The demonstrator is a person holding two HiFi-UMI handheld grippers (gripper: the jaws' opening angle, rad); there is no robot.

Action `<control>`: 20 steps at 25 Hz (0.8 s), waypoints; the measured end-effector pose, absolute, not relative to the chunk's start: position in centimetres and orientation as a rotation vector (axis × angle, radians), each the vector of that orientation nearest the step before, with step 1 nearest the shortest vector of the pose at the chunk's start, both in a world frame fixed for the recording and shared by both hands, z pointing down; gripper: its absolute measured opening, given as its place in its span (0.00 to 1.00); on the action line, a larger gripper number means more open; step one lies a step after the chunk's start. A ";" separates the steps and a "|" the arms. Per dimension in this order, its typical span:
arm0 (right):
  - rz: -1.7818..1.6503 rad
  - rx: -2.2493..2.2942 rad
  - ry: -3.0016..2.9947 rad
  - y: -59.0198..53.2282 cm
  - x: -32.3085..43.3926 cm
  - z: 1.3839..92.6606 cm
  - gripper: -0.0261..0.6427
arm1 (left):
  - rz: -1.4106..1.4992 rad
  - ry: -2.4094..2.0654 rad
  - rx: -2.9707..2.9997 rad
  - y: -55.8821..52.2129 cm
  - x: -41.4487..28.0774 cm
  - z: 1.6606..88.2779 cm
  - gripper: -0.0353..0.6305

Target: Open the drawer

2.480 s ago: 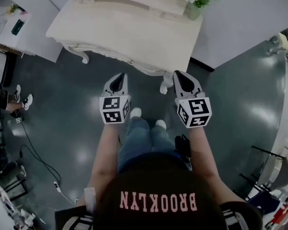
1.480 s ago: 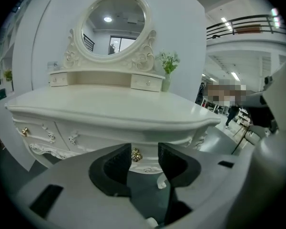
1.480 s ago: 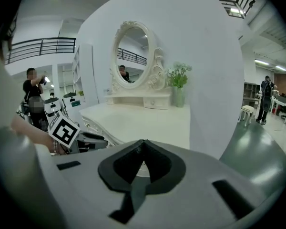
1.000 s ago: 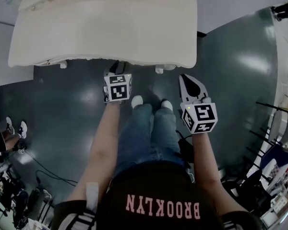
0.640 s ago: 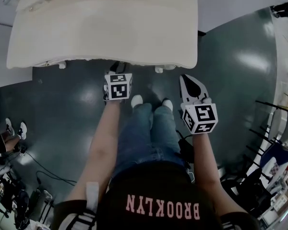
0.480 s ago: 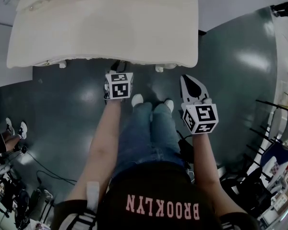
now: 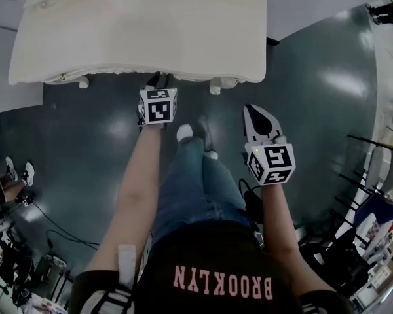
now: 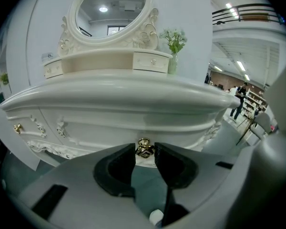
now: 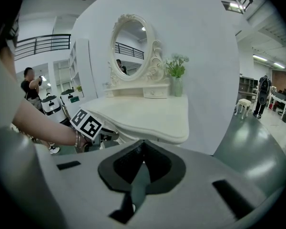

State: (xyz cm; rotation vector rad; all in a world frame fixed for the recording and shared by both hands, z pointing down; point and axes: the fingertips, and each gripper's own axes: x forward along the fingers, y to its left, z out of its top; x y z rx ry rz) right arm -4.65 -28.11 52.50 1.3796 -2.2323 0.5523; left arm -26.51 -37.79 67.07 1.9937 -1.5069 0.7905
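At the dresser (image 8: 109,99) front, left gripper (image 8: 145,153) has just closed onto the drawer knob (image 8: 143,147); right gripper (image 9: 143,147) clenched.

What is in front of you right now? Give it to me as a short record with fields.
table: white, with a mirror and a vase on top
drawer: not pulled out, gold knob on its front
left gripper: jaws have just been closing, pads on both sides of the knob
right gripper: shut, empty, clear of the table
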 end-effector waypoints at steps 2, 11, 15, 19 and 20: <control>0.555 1.379 -2.233 -27.3 -4.1 52.4 0.03 | 0.795 -1.490 1.998 -37.0 -26.3 66.9 0.23; 0.562 1.348 -2.257 -24.6 -3.7 52.8 0.03 | 0.797 -1.466 1.984 -33.2 -26.4 67.3 0.23; 0.564 1.317 -2.264 -22.7 -4.1 53.1 0.03 | 0.817 -1.453 1.991 -31.7 -26.8 67.4 0.23; 0.558 1.299 -2.277 -21.3 -3.8 53.0 0.03 | 0.812 -1.457 1.978 -30.1 -26.9 67.2 0.23; 0.557 1.298 -2.281 -20.9 -3.7 52.8 0.03 | 0.815 -1.456 1.975 -29.7 -26.9 67.1 0.23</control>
